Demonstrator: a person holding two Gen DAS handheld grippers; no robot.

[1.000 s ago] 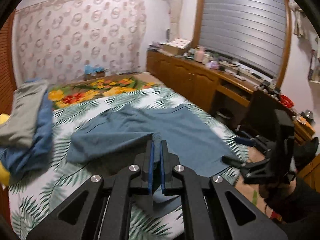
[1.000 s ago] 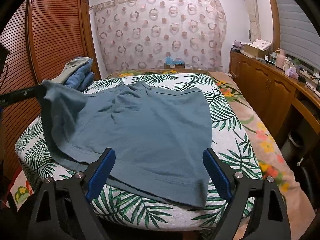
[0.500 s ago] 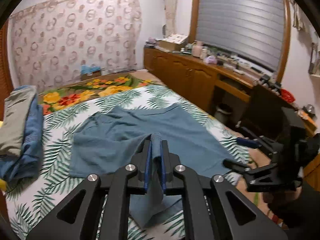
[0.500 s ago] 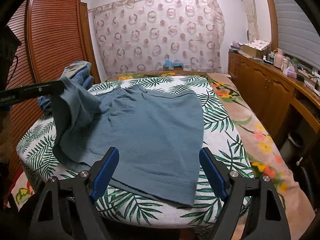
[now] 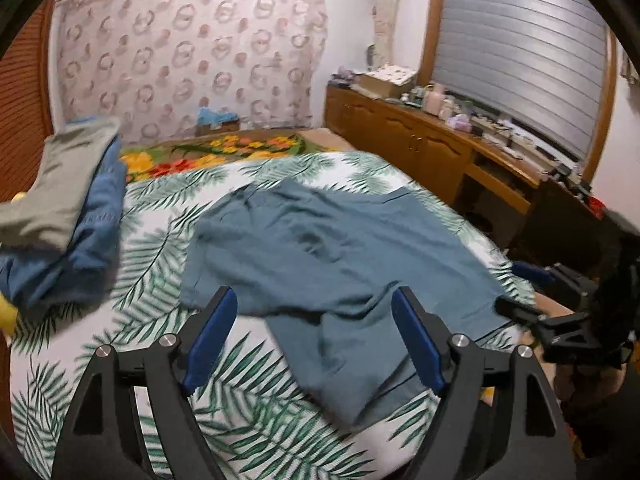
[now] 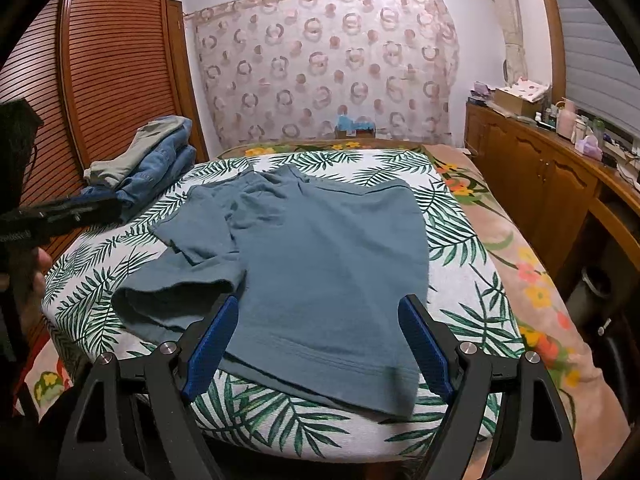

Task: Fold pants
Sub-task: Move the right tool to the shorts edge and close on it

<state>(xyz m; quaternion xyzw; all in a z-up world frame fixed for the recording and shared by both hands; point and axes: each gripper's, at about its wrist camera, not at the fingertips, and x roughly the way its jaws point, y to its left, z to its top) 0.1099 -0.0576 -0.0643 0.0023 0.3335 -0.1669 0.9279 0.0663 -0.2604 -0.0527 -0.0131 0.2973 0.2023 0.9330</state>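
A teal-blue pair of pants [image 5: 328, 256] lies spread on the palm-leaf bedsheet [image 5: 160, 248]; it also shows in the right wrist view [image 6: 320, 264], with one flap [image 6: 188, 276] folded over at its left side. My left gripper [image 5: 312, 336] is open and empty, just above the near part of the pants. My right gripper [image 6: 318, 344] is open and empty, above the pants' near hem. The right gripper also shows at the right edge of the left wrist view [image 5: 560, 312]. The left gripper also shows at the left edge of the right wrist view [image 6: 60, 216].
A stack of folded clothes, grey on blue denim [image 5: 64, 216], sits on the bed's far left [image 6: 148, 168]. A wooden cabinet [image 5: 432, 152] with clutter runs along the right wall. A louvred wardrobe [image 6: 100, 80] stands left. A floral blanket [image 6: 520, 264] hangs off the bed's right side.
My left gripper has opened and let go of the pants flap, which now lies folded on the pants. The right gripper has stayed open over the near hem.
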